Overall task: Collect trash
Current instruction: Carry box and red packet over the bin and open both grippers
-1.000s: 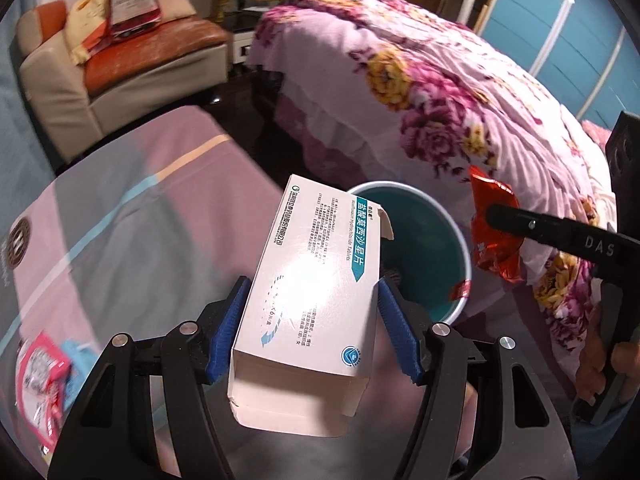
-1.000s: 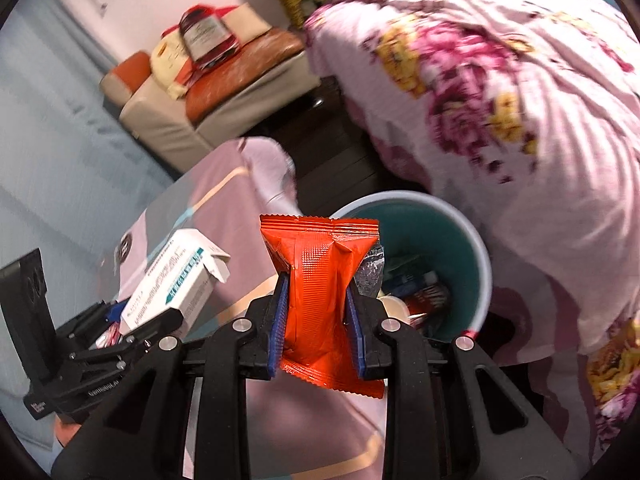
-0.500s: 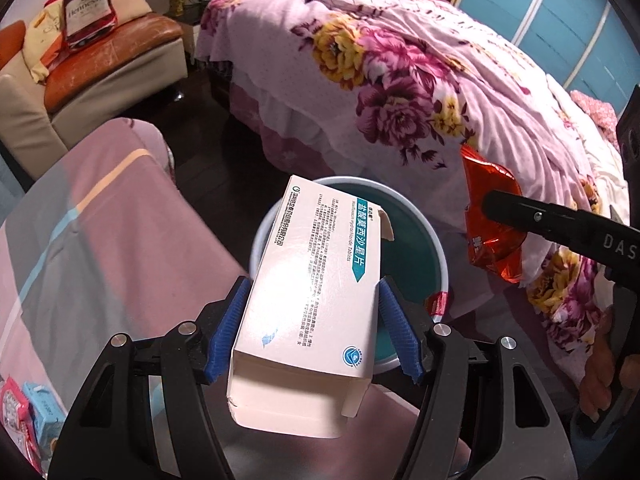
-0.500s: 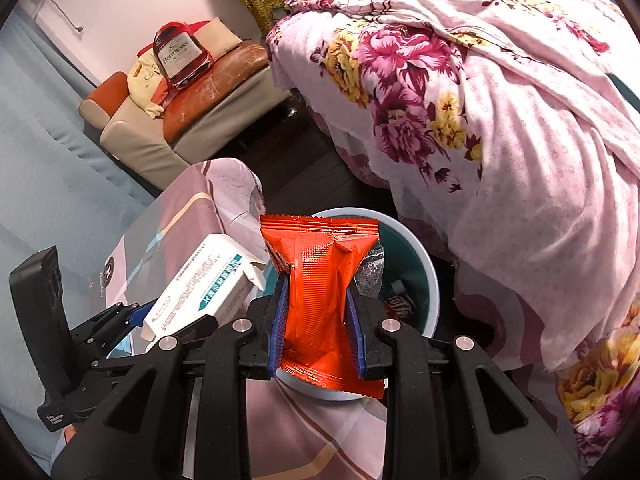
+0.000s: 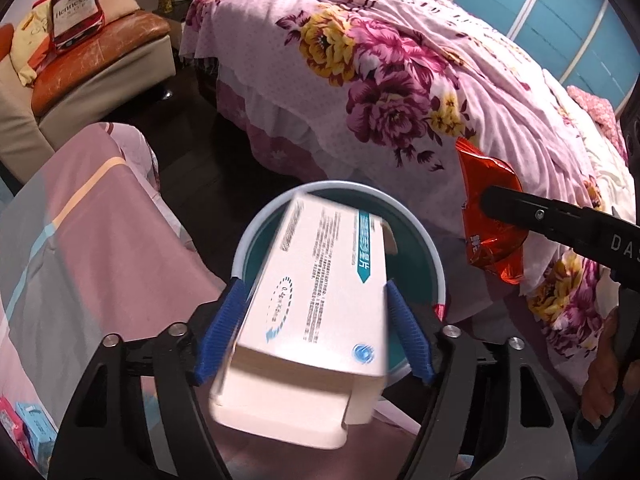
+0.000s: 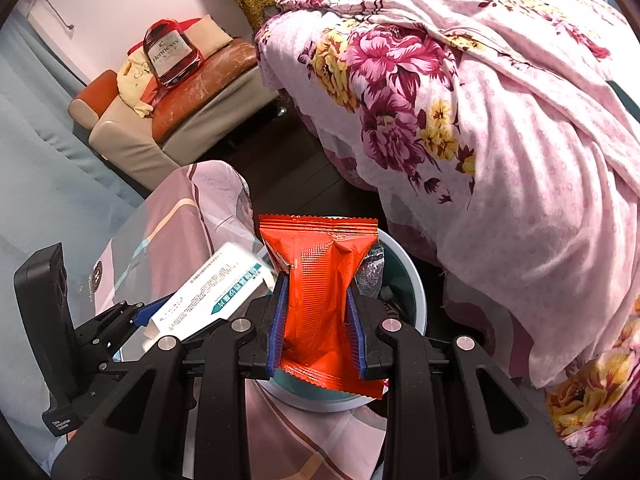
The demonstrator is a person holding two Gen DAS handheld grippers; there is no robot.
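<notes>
While our left tool (image 5: 316,332) is opening around the white cardboard medicine box (image 5: 316,304) above the round teal bin (image 5: 436,264), our right tool (image 6: 316,324) grips the orange foil wrapper (image 6: 320,280), and packets (image 5: 24,436) remain on the tabletop (image 5: 80,240).

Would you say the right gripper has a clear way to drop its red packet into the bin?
Probably yes: the right gripper holds the red packet over the bin, though the white box is falling in alongside.
</notes>
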